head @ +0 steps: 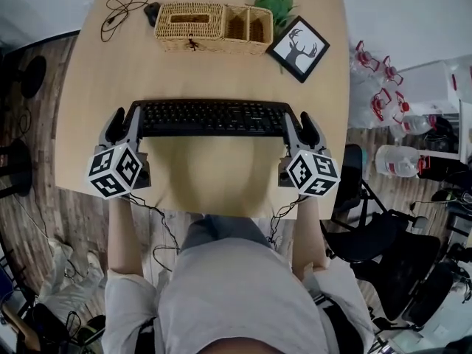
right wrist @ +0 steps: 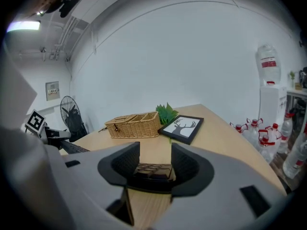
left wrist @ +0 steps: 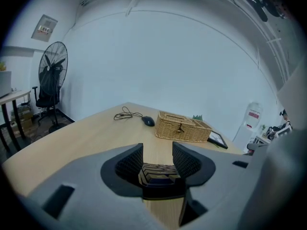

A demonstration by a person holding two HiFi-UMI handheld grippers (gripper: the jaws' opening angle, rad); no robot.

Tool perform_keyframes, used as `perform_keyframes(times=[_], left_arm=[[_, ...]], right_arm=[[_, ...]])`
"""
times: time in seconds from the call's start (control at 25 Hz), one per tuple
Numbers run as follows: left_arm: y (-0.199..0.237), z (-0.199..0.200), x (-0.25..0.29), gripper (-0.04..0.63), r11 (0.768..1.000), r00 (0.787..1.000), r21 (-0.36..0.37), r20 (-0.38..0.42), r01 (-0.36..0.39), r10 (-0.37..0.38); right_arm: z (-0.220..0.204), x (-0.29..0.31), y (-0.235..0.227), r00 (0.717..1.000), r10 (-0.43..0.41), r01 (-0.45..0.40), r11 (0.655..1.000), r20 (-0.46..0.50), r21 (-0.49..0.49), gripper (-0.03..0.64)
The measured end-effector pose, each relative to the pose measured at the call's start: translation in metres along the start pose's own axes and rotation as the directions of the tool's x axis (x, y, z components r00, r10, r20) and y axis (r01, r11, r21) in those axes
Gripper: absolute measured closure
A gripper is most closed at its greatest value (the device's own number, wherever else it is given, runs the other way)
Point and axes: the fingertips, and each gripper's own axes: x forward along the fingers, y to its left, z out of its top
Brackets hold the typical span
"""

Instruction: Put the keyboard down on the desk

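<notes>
Left tongs [head: 124,121] and right tongs [head: 299,124] are each closed on one end of the black keyboard [head: 210,118]. A bit of its keys shows between the jaws in both gripper views. The keyboard hangs across the near part of the worktop [head: 110,65], just in front of the person. The big soft shadow under it makes it look a little way up, not yet lying flat. It looks like a hard plastic thing, long, flat and not very heavy, so it should stay stiff and not sag. It is smooth, so it could slip or tip if one side lets go first, and keys could pop off if it drops. Holding it at both short ends seems the best place, and both ends should come down level. The worktop is pale wood, flat and bare under the keyboard. At its far side sit a woven basket [head: 214,26], a framed deer picture [head: 298,49], a green plant [head: 274,2] and a mouse [head: 152,12] with a curly cable [head: 122,9]. The room has a wood floor [head: 29,220], a white wall [left wrist: 168,56], a standing fan [left wrist: 52,75], a black chair [head: 369,234] and many water bottles [head: 383,102] at the right.
</notes>
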Motion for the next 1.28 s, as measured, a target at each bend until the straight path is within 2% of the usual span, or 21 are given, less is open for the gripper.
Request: perform_keyframes(times=[0.2, 0.48, 1.0, 1.2, 1.28], left_arm=[[0.001, -0.033, 0.0, 0.405, 1.0, 0.998, -0.01, -0.066, 0.002, -0.002], [0.006, -0.07, -0.002, 0.405, 0.996, 0.988, 0.064, -0.139, -0.055, 0.063], [0.009, -0.085, -0.005, 0.413, 0.991, 0.991, 0.097, -0.085, -0.093, 0.102], [0.009, -0.103, -0.006, 0.414, 0.991, 0.987, 0.095, -0.126, -0.091, 0.103], [0.006, -0.108, -0.006, 0.425, 0.991, 0.986, 0.098, -0.128, -0.091, 0.103]], right_arm=[[-0.007, -0.003, -0.006, 0.999, -0.031, 0.03, 0.999, -0.024, -0.039, 0.434], [-0.047, -0.01, -0.012, 0.993, -0.048, 0.048, 0.999, -0.106, 0.0, 0.434], [-0.065, -0.011, -0.017, 0.992, -0.064, 0.064, 0.998, -0.105, -0.012, 0.455], [-0.085, -0.014, -0.017, 0.986, -0.059, 0.059, 0.998, -0.153, -0.011, 0.461], [-0.091, -0.016, -0.013, 0.986, -0.059, 0.053, 0.998, -0.158, -0.038, 0.47]])
